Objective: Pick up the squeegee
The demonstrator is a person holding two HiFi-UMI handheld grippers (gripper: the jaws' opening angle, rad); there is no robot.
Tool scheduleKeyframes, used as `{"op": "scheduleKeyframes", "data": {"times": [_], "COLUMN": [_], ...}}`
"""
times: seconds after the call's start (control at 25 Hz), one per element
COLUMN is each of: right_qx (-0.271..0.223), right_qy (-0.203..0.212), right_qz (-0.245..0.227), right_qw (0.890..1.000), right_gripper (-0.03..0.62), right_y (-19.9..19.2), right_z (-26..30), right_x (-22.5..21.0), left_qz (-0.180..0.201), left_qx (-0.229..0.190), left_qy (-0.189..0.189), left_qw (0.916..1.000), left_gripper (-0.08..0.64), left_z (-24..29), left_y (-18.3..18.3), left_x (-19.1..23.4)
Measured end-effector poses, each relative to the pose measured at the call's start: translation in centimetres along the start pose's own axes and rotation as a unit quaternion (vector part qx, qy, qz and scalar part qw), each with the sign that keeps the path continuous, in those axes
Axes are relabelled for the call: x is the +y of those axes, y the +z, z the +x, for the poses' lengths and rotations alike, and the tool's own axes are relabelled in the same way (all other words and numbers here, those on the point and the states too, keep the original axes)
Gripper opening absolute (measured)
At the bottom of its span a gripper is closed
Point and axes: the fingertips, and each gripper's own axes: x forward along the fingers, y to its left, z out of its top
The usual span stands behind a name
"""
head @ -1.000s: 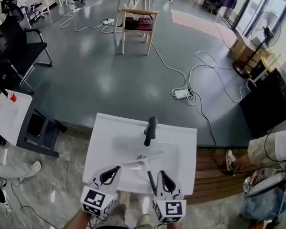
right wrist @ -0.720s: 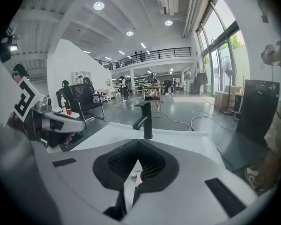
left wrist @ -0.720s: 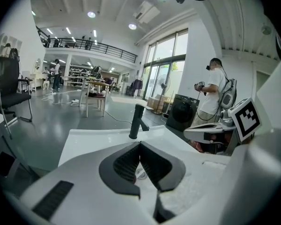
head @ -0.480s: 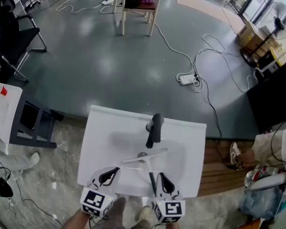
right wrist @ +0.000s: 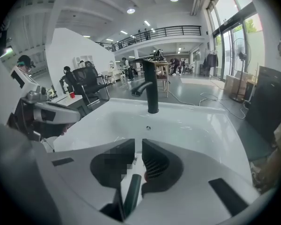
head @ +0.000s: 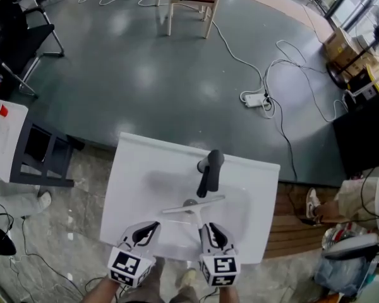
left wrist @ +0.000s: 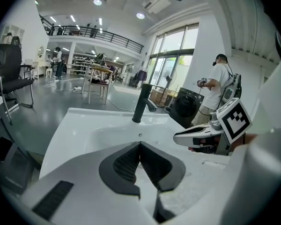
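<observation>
The squeegee (head: 192, 205) has a pale blade lying crosswise in the white sink (head: 132, 169), just in front of the black faucet (head: 210, 170). Its dark handle (right wrist: 131, 195) runs back between the jaws of my right gripper (head: 206, 227). Those jaws are opening: a narrow gap shows between the pads and they no longer press the handle. My left gripper (head: 153, 226) hovers beside it at the sink's near edge, shut with nothing in it. In the left gripper view its jaws (left wrist: 140, 145) meet at the tip, and the right gripper (left wrist: 199, 135) shows alongside.
The sink stands on a stone floor strip next to a wooden step (head: 297, 219). A small dark table (head: 38, 153) is at the left. Cables and a power strip (head: 256, 98) lie on the grey floor beyond. A person (left wrist: 218, 90) stands at the right.
Both grippers have sunk toward the sink's near edge. The squeegee came down with the right gripper, and its blade now rests low in the basin.
</observation>
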Motion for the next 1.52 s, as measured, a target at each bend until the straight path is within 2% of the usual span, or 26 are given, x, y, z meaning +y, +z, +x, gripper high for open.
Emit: {"op": "scheduleKeyframes", "data": {"times": [0.16,0.32,0.4,0.64,1.04,1.4,1.52], "right_qx": [0.030,0.079,0.100,0.182,0.245,0.268,0.261], "right_qy": [0.006,0.016,0.017,0.016,0.011,0.007,0.005], "right_qz": [-0.014,-0.025,-0.032,-0.037,-0.041,-0.042,-0.037], "right_qw": [0.999,0.996,0.994,0.982,0.969,0.963,0.965], "right_gripper": [0.074,0.138,0.147,0.187,0.167,0.103,0.098], "right_y": [-0.7,-2.2,-2.8,-5.6,-8.1,-8.6,-8.0], "right_z": [1.8,3.8,4.6,7.0,8.7,9.4,9.7], "right_x": [0.2,0.6,0.8,0.8,0.8,1.0,1.0], "left_qz": [-0.004,-0.009,-0.013,-0.022,-0.036,-0.043,-0.042], "left_qx": [0.000,0.005,0.007,0.006,0.009,0.010,0.008], "left_qy": [0.002,0.004,0.005,0.010,0.016,0.020,0.022], "left_qw": [1.0000,0.9999,0.9999,0.9997,0.9992,0.9988,0.9988], "left_gripper": [0.002,0.003,0.002,0.003,0.002,0.003,0.002], "left_z": [0.0,-0.1,-0.1,0.0,0.0,0.3,0.4], "left_y": [-0.1,-0.5,-0.6,-1.0,-1.8,-2.1,-2.0], "left_x": [0.4,0.8,1.2,2.3,3.8,4.4,4.5]}}
